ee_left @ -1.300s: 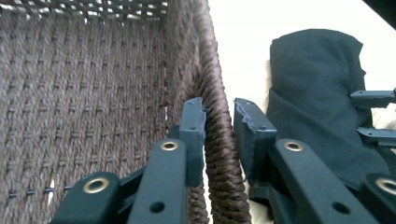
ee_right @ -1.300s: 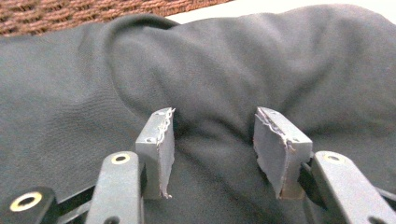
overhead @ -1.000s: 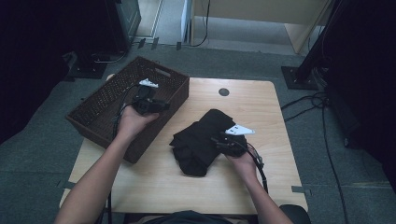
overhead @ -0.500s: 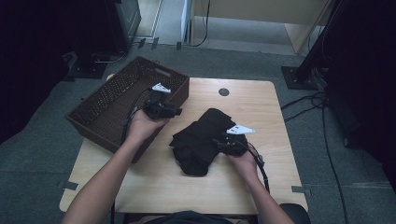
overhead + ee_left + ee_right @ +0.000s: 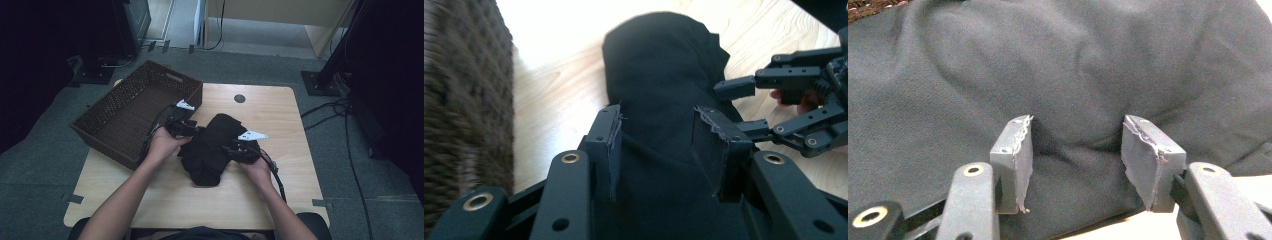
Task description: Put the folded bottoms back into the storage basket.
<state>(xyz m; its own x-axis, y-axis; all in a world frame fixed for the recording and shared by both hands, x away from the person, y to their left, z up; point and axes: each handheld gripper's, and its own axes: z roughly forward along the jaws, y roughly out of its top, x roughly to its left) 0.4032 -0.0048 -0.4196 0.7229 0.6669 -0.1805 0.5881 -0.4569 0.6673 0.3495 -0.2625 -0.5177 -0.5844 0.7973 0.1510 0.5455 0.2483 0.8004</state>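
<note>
Black cloth (image 5: pixel 209 147) — a dark, soft, crumpled bundle lying on the middle of the wooden table (image 5: pixel 280 120), elongated from the far side toward the person, its left edge just beside the basket's near corner. In the left gripper view the cloth (image 5: pixel 664 100) runs away from the camera as a rounded, folded mass on pale wood; in the right gripper view the cloth (image 5: pixel 1058 75) shows a dimpled fold between the pads. Left gripper (image 5: pixel 186 128) — at the cloth's upper left edge, held in the person's left hand (image 5: pixel 162 142); seen from its own camera, the left gripper (image 5: pixel 659 150) straddles the fabric, jaws partway apart and lately widening, cloth lying between the pads, though whether the pads press on it cannot be told. Right gripper (image 5: pixel 235 150) — at the cloth's right side, held in the right hand (image 5: pixel 255 167); from its own camera, the right gripper (image 5: pixel 1075 160) has its jaws partway apart with fabric bulging up between them, and a grip cannot be confirmed. The right gripper (image 5: pixel 794 110) also appears in the left gripper view, at the cloth's far right. Woven basket (image 5: pixel 100 117) — dark brown, rectangular, overhanging the table's left edge. Grey carpet floor (image 5: pixel 45 165) around the table; cables (image 5: pixel 345 115) trailing at right.
</note>
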